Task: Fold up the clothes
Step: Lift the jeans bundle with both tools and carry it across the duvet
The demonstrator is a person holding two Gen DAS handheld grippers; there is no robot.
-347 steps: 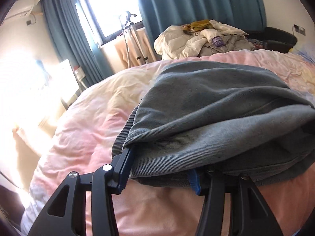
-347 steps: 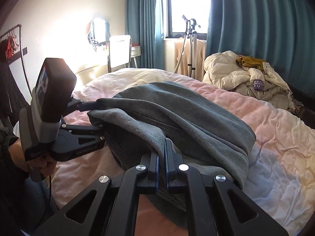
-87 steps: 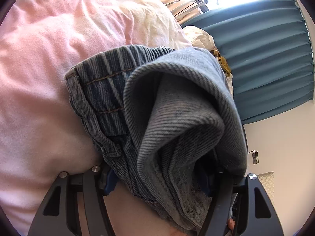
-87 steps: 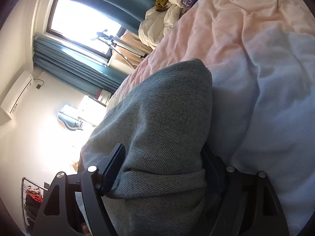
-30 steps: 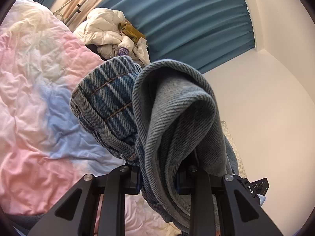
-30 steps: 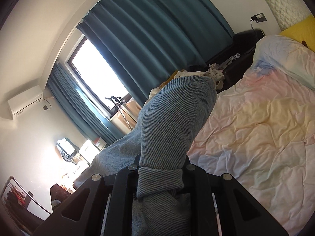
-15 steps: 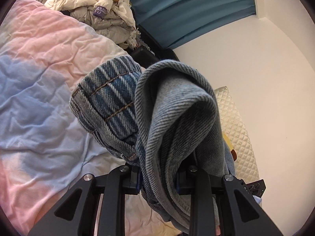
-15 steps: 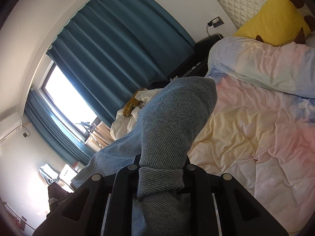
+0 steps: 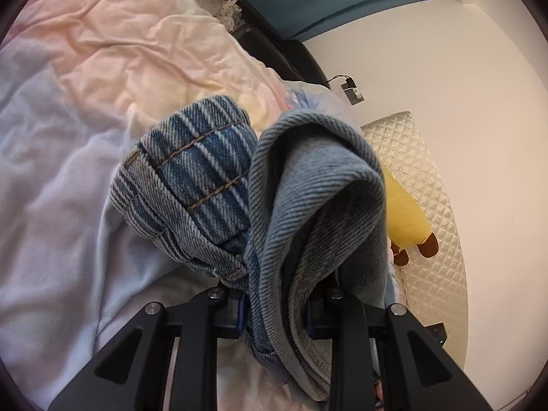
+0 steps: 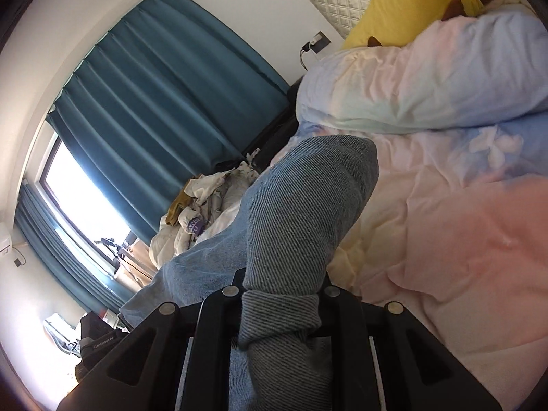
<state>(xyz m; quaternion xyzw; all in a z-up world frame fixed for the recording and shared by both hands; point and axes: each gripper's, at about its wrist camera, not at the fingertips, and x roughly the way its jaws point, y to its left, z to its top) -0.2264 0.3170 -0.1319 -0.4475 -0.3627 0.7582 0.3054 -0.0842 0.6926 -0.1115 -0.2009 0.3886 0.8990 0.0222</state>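
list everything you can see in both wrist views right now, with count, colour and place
jeans: one, blue denim, bunched and clamped in both grippers above the bed
duvet: one, pastel pink, blue and yellow, covering the bed
plush toy: one, yellow with brown feet, at the head of the bed
quilted headboard: one, cream, against the wall
curtains: teal, over the window
clothes pile: one, white, grey and mustard, below the curtains
wall socket: one, charger plugged in
left gripper: black, shut on jeans
right gripper: black, shut on jeans
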